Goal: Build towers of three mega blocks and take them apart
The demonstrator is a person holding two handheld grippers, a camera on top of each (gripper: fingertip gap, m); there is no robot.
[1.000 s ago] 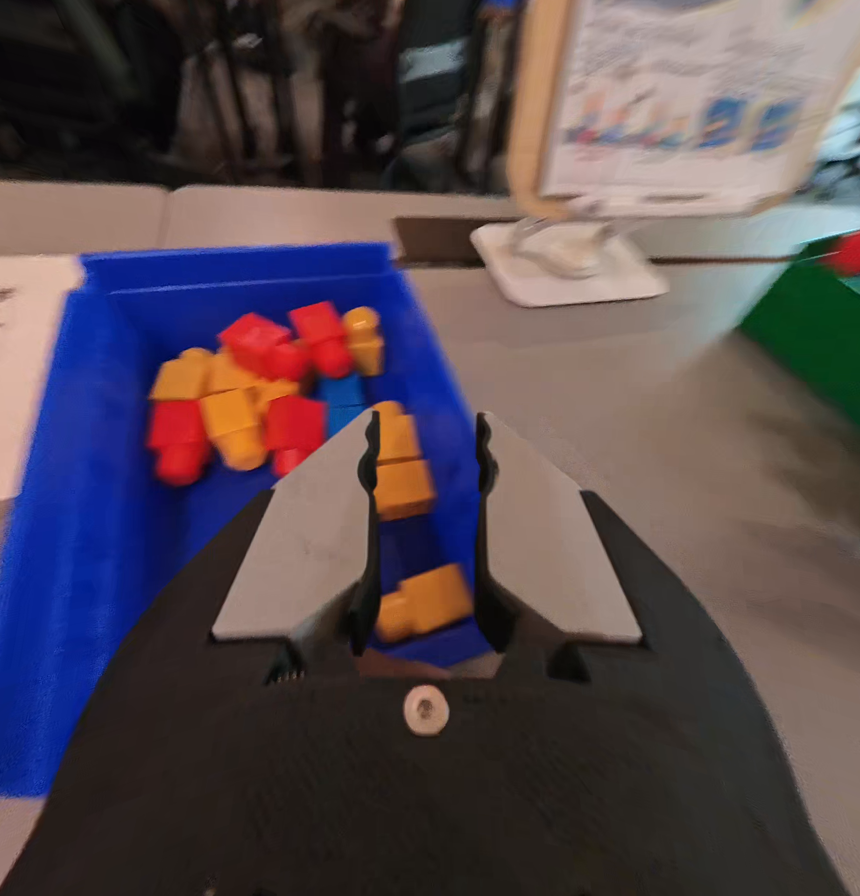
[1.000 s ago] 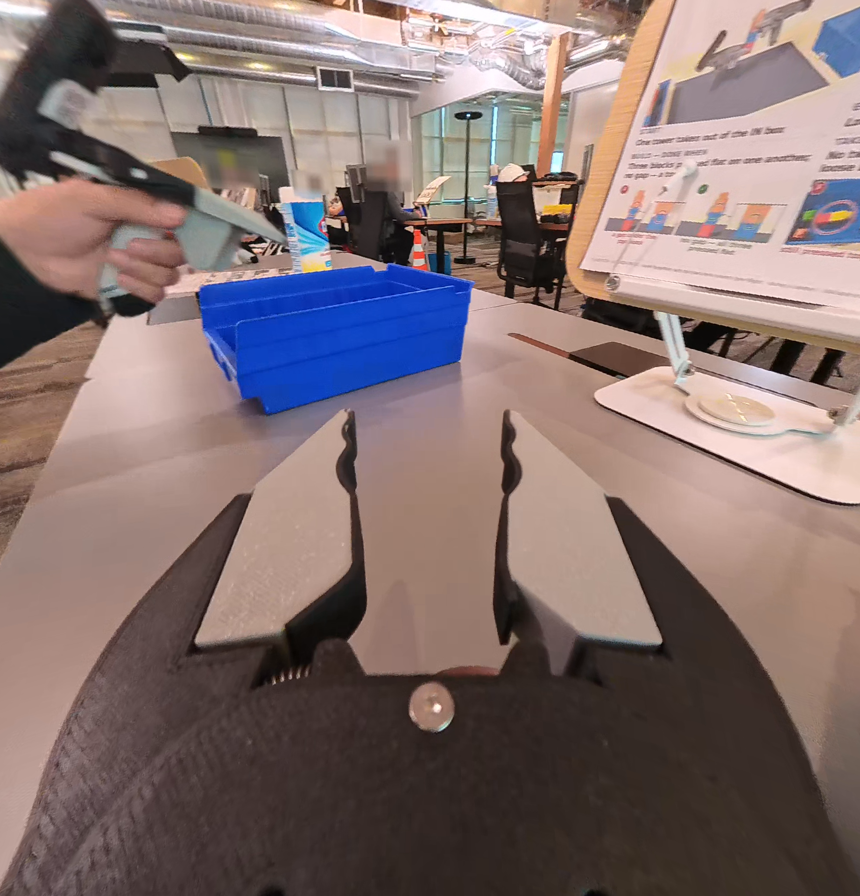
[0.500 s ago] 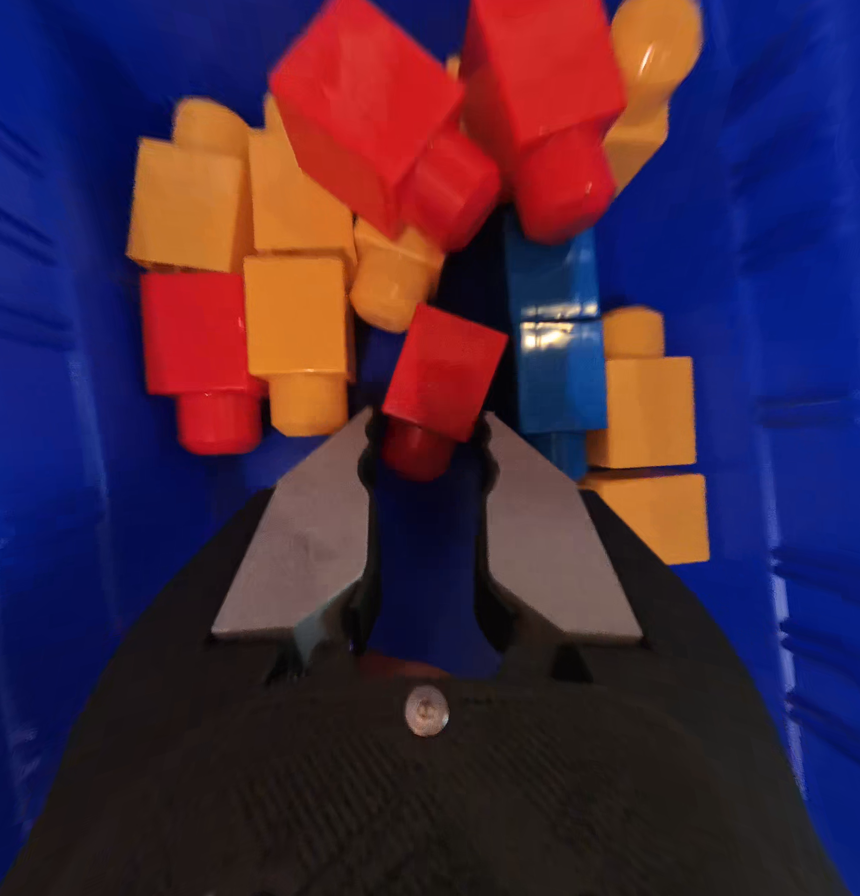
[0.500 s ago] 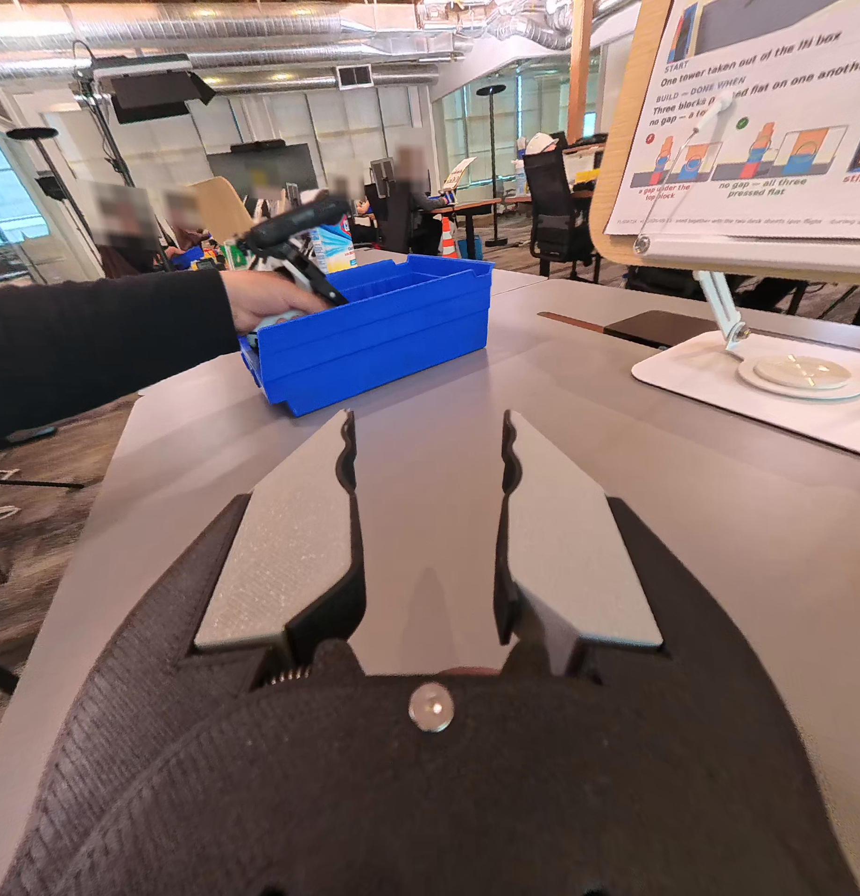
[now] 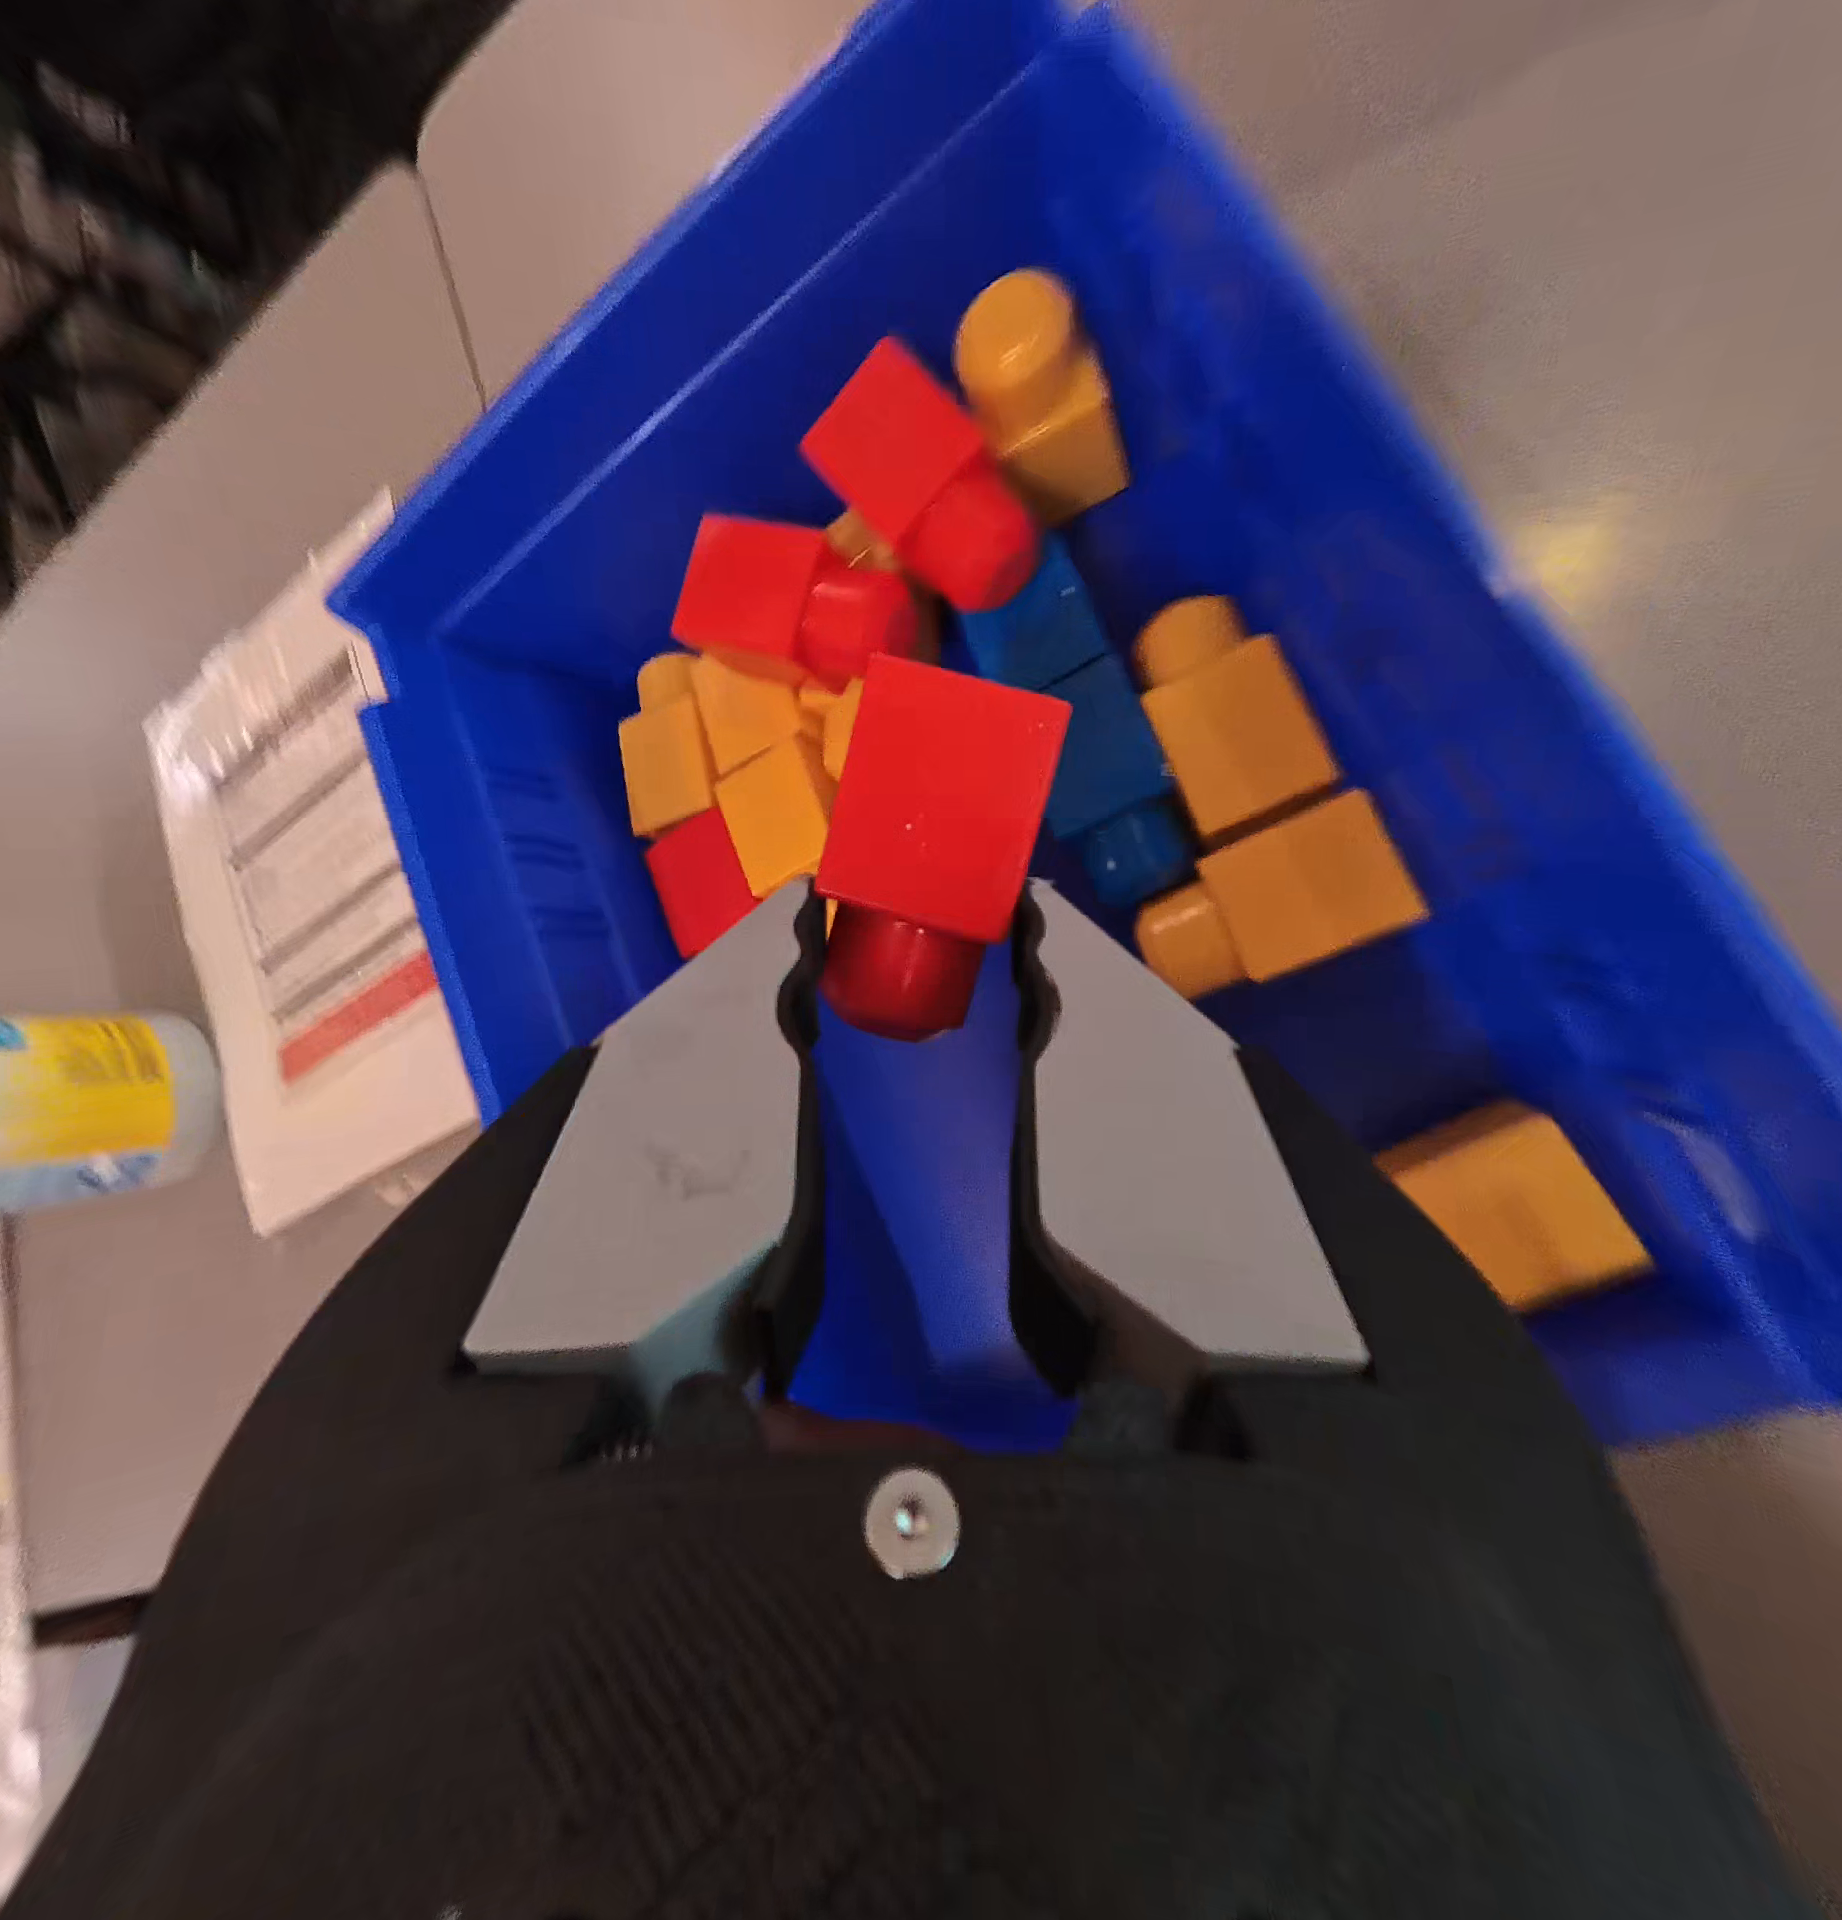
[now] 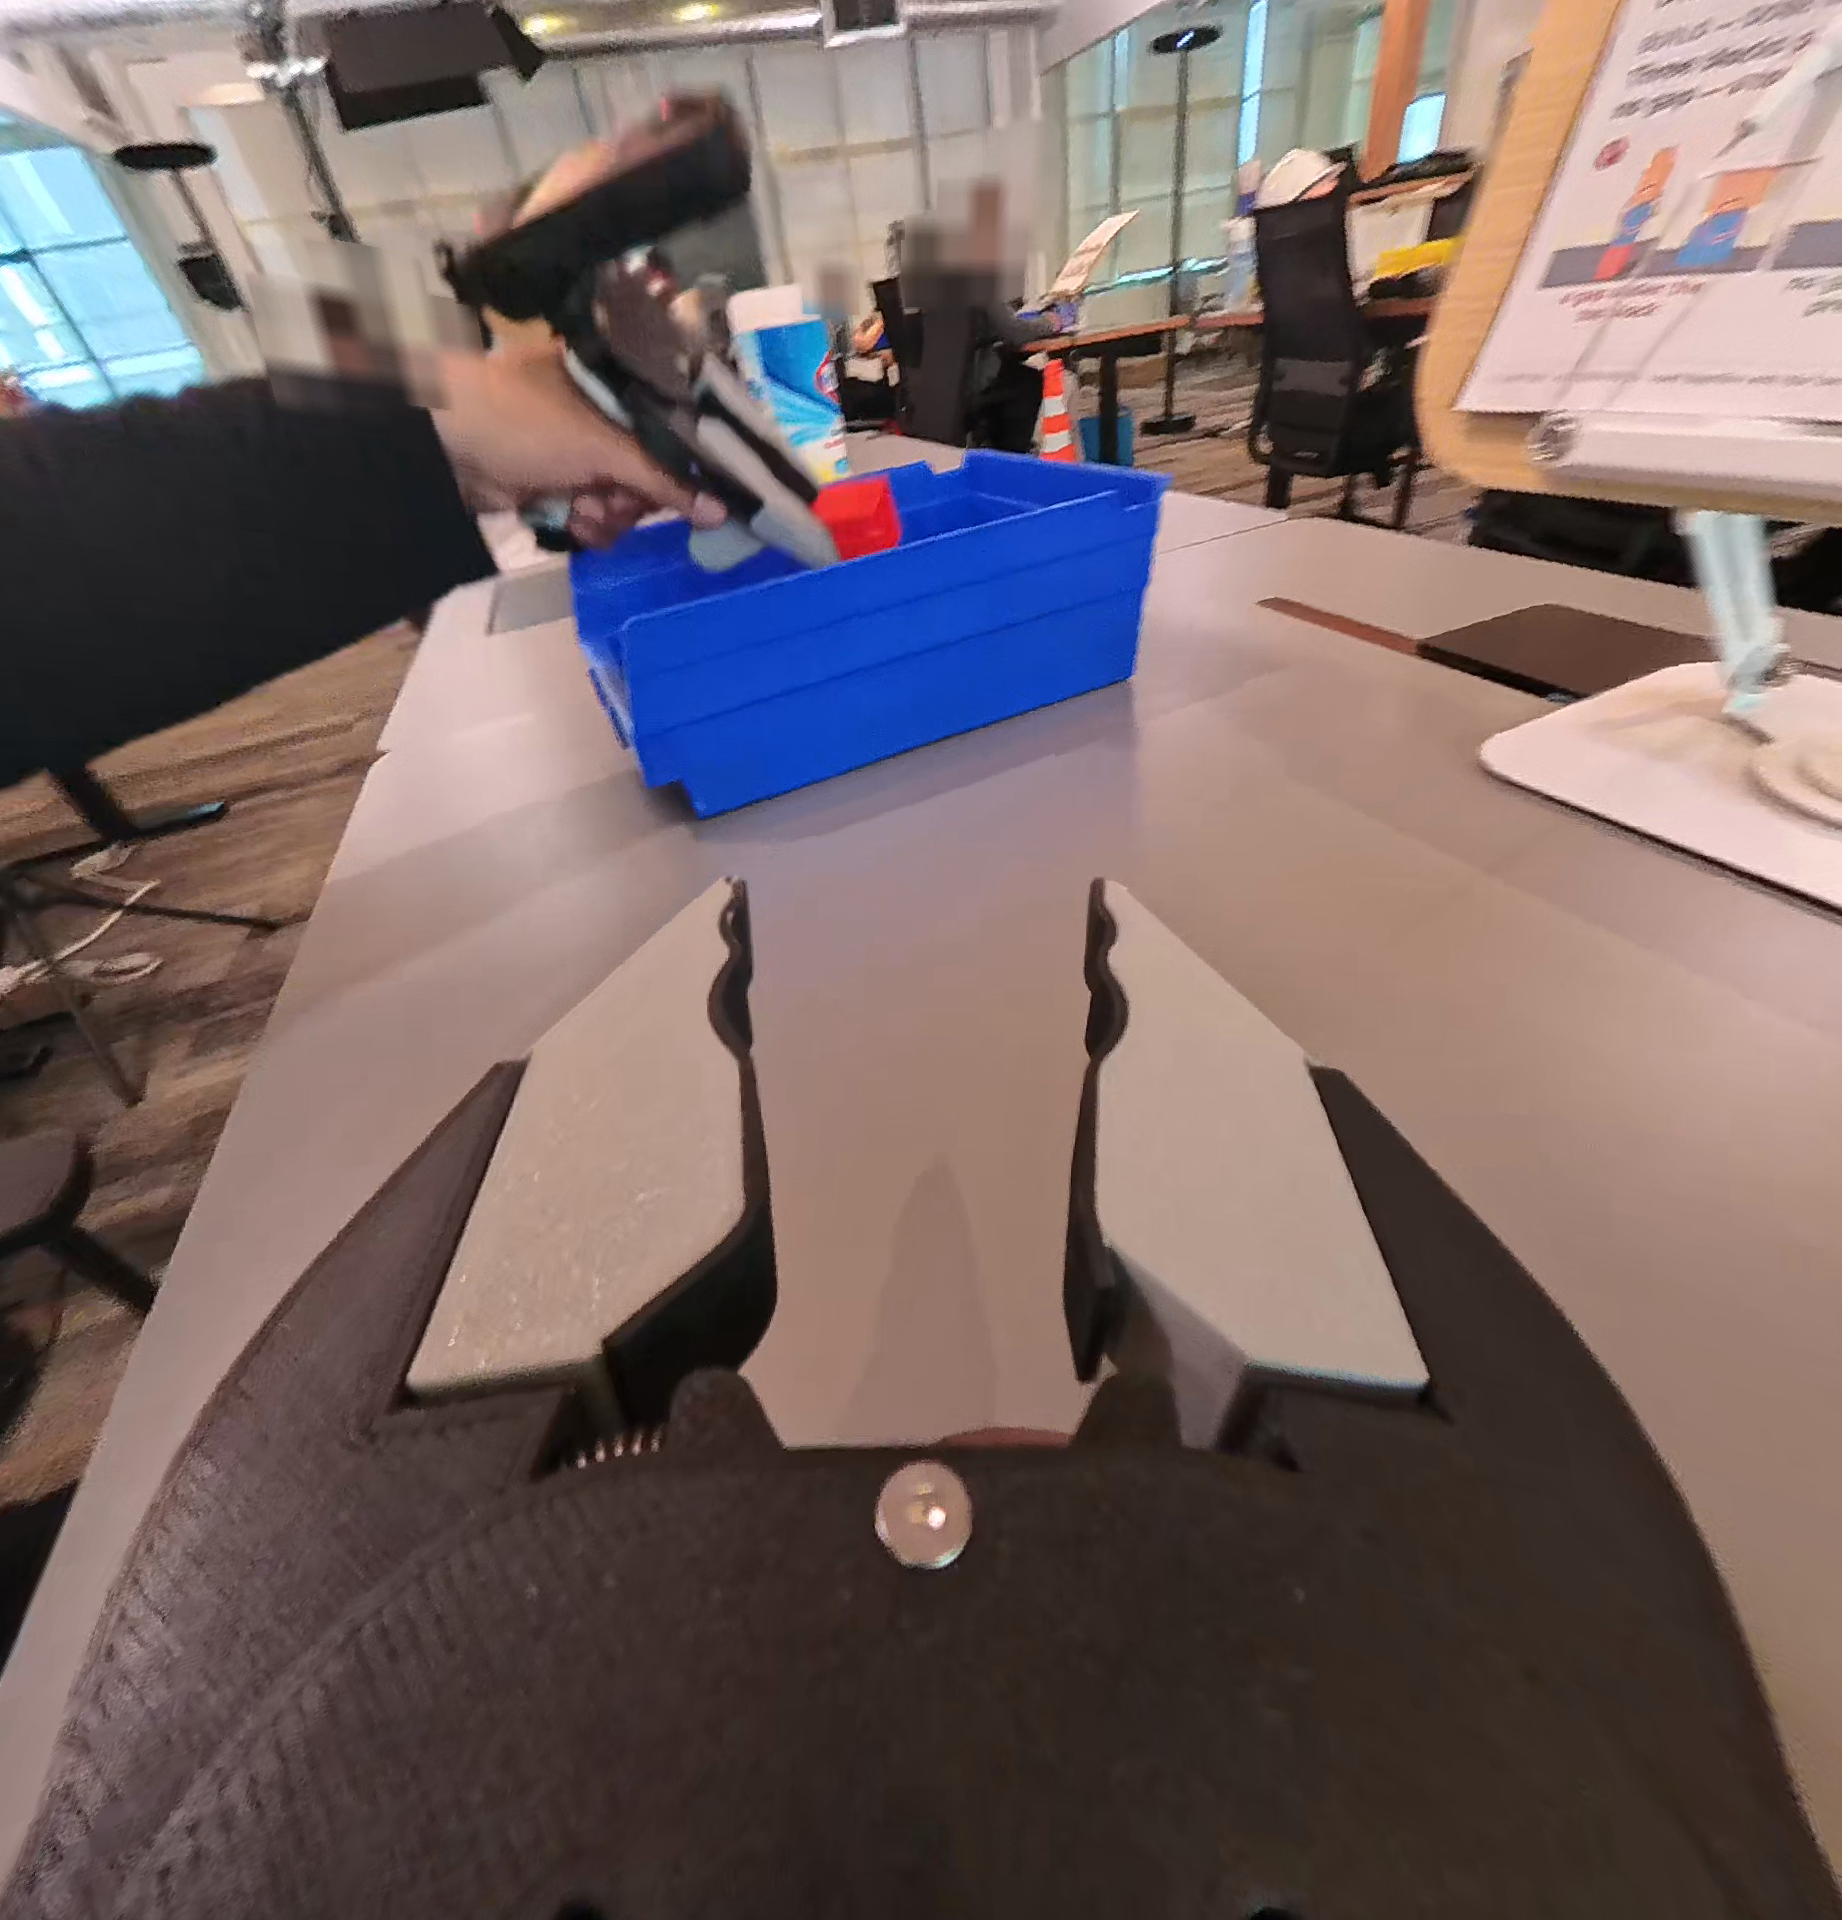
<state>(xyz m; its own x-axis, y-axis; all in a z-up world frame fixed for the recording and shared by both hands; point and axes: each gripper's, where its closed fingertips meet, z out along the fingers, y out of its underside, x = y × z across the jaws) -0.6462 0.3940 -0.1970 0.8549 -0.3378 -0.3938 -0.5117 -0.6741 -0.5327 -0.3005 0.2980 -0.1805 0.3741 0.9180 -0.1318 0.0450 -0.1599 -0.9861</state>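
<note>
A: What is the biggest thing here, and where is everything lying from it?

B: The grey table [image 6: 1260, 935] is carrying everything. On it the blue bin [image 6: 896, 665] is standing, and I am taking this bin as the landmark. Beside the bin's far end a printed sheet [image 5: 304, 862] is lying, with a bottle [image 5: 75, 1112] next to it. Inside the bin loose yellow, red and blue mega blocks [image 5: 1249, 800] are lying in a heap.

A: And the grippers?

B: The left gripper [image 5: 912, 914] is hanging over the bin and is gripping one red block [image 5: 943, 795] at its tips. The block is sitting just above the bin's rim, over the heap. The right gripper [image 6: 917, 904] is waiting on the near side of the bin, well apart from it, with its fingers spread wide and nothing between them.

A: How is the red block pointing?

B: Its long axis is running along the fingers: the round stud is pointing back toward the gripper body, and the square base is pointing away. I think the left gripper must be turning the stud upward before setting the block on the table, and the left one is clearly nearer.
</note>
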